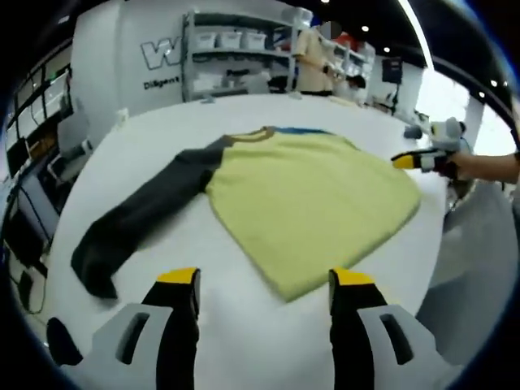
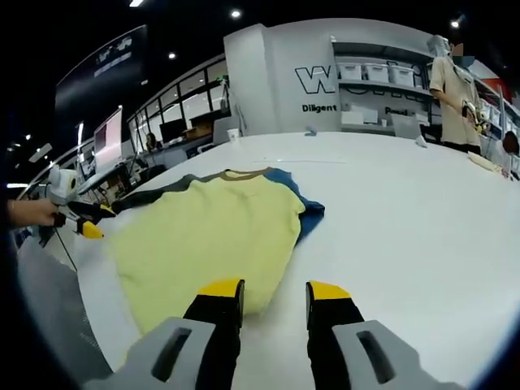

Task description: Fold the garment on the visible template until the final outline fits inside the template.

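We see the yellow garment (image 1: 313, 203) flat on the white surface (image 1: 244, 325), left claw (image 1: 266, 280) and right claw (image 2: 272, 290) both spread, gripping nothing

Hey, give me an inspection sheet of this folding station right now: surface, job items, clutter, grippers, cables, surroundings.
Surface: white table, smooth; no template outline that I can make out.
Job's things: yellow garment lying flat; one dark sleeve stretched out sideways; a blue part peeks out from under the other side.
Clutter: small items at the table's far edge, too small to tell.
Grippers: left gripper open, above bare table near the hem; right gripper open, at the garment's edge; neither holds cloth.
Cables: dark cable hanging beside the table.
Surroundings: shelves with bins, a person standing by them, desks with monitors.
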A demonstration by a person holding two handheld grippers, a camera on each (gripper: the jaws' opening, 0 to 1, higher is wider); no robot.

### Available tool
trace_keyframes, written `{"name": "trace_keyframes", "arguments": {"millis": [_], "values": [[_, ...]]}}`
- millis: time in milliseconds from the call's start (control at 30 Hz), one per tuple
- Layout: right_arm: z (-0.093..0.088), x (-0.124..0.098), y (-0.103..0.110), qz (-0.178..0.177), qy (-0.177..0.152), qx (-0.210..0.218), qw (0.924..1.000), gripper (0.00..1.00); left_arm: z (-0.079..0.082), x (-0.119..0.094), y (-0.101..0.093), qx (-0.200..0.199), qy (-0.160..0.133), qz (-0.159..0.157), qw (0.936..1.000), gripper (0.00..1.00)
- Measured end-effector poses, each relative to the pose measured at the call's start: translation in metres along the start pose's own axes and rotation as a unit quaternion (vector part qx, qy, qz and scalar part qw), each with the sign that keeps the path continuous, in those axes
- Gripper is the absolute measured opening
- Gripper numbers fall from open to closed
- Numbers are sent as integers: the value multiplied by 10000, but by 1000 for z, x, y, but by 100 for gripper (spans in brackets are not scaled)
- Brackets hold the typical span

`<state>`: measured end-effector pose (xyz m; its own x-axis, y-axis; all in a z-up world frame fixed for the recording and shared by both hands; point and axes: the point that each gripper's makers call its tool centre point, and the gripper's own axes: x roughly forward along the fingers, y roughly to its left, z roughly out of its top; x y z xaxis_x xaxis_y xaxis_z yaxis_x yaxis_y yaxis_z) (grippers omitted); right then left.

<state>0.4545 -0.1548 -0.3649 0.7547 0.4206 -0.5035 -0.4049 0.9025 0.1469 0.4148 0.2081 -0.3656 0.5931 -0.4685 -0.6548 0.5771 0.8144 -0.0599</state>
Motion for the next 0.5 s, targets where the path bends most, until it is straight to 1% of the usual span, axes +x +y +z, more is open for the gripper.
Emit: {"name": "trace_keyframes", "arguments": {"millis": [67,133,200,233,300,500], "values": [[-3,-4,1,8,66,-6,10000,25,-5,0,-5,101,81,-100,9999,55],[-12,-8,5,61,310,-123,9994,24,-10,4,-7,93,119,-136,9998,51],[-17,-10,7,72,453,-268,9986,24,-17,9,-7,68,199,-195,9996,51],[-17,-12,13,162,456,-337,9983,24,-19,12,-7,105,219,-208,9995,50],[-17,-15,19,249,467,-303,9981,24,-18,14,-9,108,254,-218,9994,48],[-21,-19,19,265,537,-196,9980,22,-14,22,-6,205,235,-220,9993,40]]}}
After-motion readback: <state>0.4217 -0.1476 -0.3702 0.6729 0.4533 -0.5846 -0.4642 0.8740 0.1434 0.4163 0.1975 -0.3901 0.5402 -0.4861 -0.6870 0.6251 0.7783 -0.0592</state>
